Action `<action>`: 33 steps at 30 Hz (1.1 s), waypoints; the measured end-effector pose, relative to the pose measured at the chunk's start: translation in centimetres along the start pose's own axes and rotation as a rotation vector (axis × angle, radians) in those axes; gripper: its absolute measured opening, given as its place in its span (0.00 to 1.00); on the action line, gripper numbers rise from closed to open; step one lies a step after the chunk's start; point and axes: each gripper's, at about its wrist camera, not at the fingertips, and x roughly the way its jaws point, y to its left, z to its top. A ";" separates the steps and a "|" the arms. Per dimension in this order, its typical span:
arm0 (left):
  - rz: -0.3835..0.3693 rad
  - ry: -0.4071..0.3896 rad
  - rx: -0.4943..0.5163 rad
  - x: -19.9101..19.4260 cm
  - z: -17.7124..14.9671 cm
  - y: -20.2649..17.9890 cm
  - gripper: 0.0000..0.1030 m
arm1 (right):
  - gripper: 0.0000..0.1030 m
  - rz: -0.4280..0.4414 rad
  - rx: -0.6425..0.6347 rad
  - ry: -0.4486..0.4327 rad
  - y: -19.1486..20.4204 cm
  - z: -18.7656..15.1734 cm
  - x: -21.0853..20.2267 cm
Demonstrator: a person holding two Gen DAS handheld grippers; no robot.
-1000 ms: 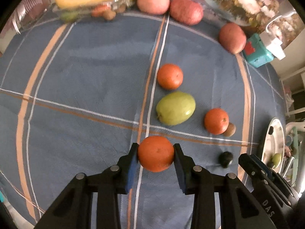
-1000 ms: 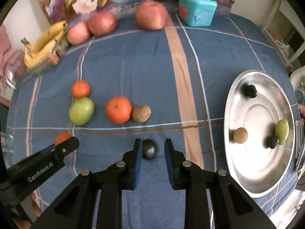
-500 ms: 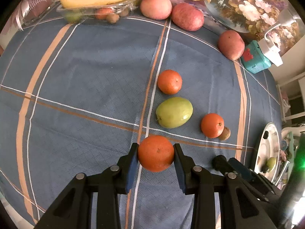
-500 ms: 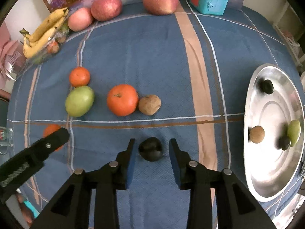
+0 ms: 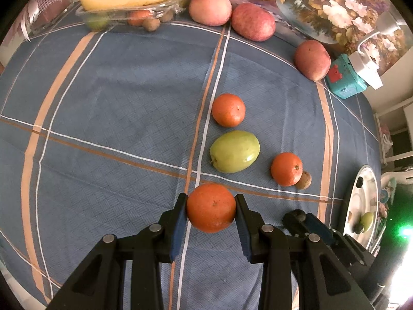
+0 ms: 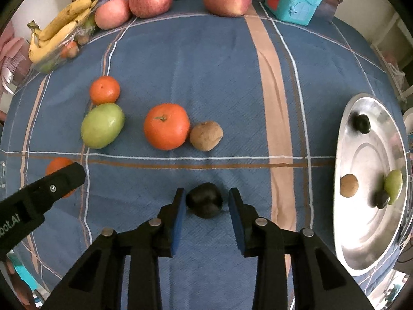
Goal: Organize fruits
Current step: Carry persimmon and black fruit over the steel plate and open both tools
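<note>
Left gripper (image 5: 210,208) is clamped on an orange (image 5: 211,207), blue pads pressed against its two flanks at the widest part; the fruit sits near the front edge of the surface (image 5: 116,98), and whether it is lifted off the cloth cannot be told. An orange is firm, fairly heavy for its size, with a dimpled skin that gives some friction, so a hold across the middle should stay put. Right gripper (image 6: 206,201) straddles a small dark fruit (image 6: 204,200), which lies on the cloth near the front edge; its jaws have just been closing, left pad touching or nearly so, right pad showing a gap, so not gripped. That fruit looks smooth, light and probably soft; likely to roll or bruise, best pinched gently at its middle. Steel tray (image 6: 366,245) with small fruits waits at the right edge.
</note>
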 end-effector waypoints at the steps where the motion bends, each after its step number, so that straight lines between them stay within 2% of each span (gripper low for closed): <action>1: -0.001 -0.001 0.000 0.0 0.0 0.0 0.37 | 0.27 0.006 0.003 -0.003 -0.1 0.0 -0.2; 5: -0.004 -0.006 -0.002 -0.2 0.0 0.1 0.37 | 0.26 0.000 0.015 -0.032 -0.5 0.0 -1.1; 10: -0.015 -0.027 -0.008 -0.9 0.1 0.0 0.37 | 0.26 0.049 0.062 -0.054 -2.3 0.1 -2.7; 14: -0.027 -0.045 0.002 -1.5 0.0 -0.7 0.37 | 0.26 0.057 0.110 -0.075 -3.9 0.2 -4.1; 17: -0.034 -0.053 0.014 -1.8 -0.1 -1.7 0.37 | 0.26 0.049 0.141 -0.084 -5.7 0.1 -4.9; 21: -0.054 -0.059 0.056 -1.9 -0.6 -3.9 0.37 | 0.26 -0.009 0.216 -0.126 -9.3 -0.6 -6.1; 25: -0.098 -0.055 0.142 -1.5 -1.6 -7.8 0.37 | 0.26 -0.103 0.346 -0.143 -14.5 -1.4 -6.5; 28: -0.177 -0.043 0.230 -0.9 -2.8 -12.1 0.37 | 0.26 -0.163 0.406 -0.145 -17.6 -1.7 -6.5; 33: -0.248 -0.072 0.395 -0.5 -4.6 -18.4 0.37 | 0.27 -0.151 0.490 -0.161 -21.6 -3.0 -7.4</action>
